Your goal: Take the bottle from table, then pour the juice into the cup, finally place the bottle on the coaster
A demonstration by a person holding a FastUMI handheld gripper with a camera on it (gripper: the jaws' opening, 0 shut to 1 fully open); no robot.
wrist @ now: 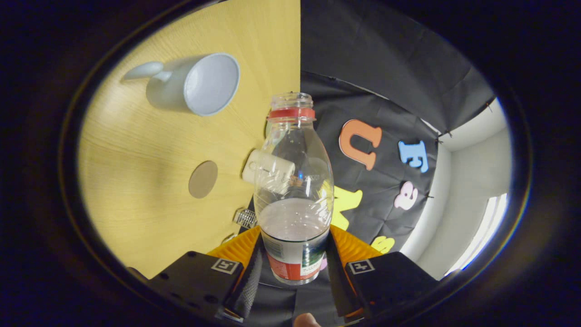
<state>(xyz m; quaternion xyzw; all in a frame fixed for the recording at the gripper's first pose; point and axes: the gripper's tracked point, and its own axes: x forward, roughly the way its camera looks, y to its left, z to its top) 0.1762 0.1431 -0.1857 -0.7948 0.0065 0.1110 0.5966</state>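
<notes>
Clamped between both gripper [292, 272] fingers near the camera, the uncapped bottle [293, 190] points its open mouth straight ahead, while the white cup [195, 86] lies far off to the left on the wooden table [136, 181], beyond the round coaster [203, 179].

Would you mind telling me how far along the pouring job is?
Done: the bottle is off the table, clamped between the gripper jaws. In hand: tilting it toward the cup; liquid remains inside. Left: finishing the pour, then setting it on the coaster.
</notes>
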